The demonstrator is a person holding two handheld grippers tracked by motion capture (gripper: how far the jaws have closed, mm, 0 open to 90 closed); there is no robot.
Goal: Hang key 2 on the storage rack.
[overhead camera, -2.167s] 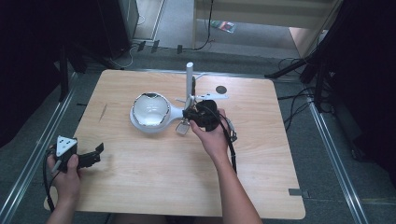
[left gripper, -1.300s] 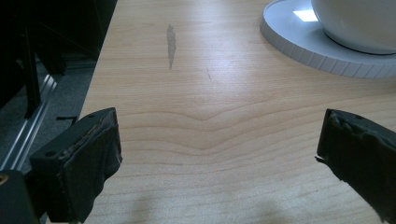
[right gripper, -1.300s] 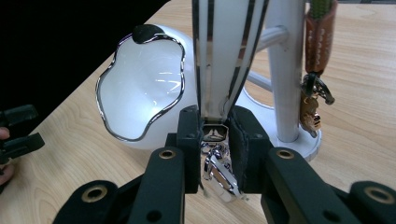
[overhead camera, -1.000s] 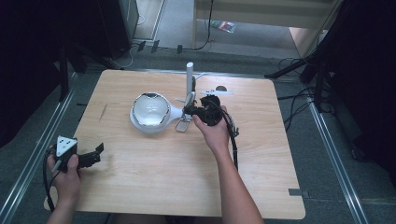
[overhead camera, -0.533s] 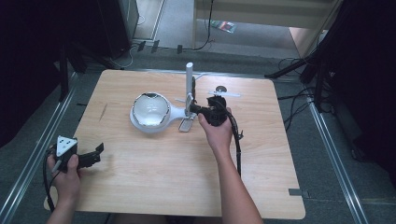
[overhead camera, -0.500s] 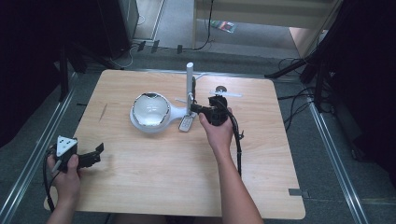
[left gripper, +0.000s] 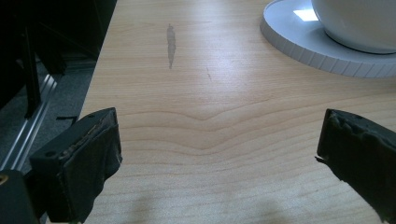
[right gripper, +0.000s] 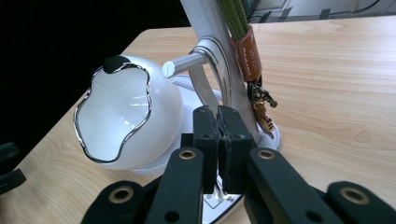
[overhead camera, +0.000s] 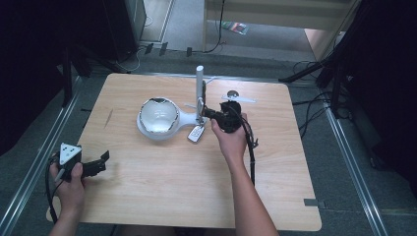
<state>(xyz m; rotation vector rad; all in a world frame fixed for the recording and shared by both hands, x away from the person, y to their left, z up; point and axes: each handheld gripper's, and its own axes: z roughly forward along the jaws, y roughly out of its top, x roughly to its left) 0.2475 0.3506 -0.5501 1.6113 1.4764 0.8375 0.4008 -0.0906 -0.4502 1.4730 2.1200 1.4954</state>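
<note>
A white stand with an upright post (overhead camera: 199, 86) (right gripper: 201, 14) carries a white bowl (overhead camera: 158, 115) (right gripper: 126, 126) with a wavy chrome rim on its round base. A green cord with a brown leather strap (right gripper: 245, 46) and small keys (right gripper: 261, 105) hangs down the post. A pale tag (overhead camera: 195, 133) lies by the base. My right gripper (overhead camera: 206, 113) (right gripper: 217, 112) is shut, its pads pressed together, pointing at the foot of the post from the right. My left gripper (overhead camera: 101, 162) (left gripper: 219, 154) rests open at the table's front left corner, holding nothing.
A small dark disc (overhead camera: 232, 92) and a flat white piece (overhead camera: 239, 100) lie behind the right hand. A dark streak (overhead camera: 108, 118) (left gripper: 171, 39) marks the wood left of the bowl. Metal floor rails (overhead camera: 29, 172) run along both table sides.
My right gripper has shifted rightward from beside the bowl to the right of the post and turned to point left at it. The left gripper has stayed put.
</note>
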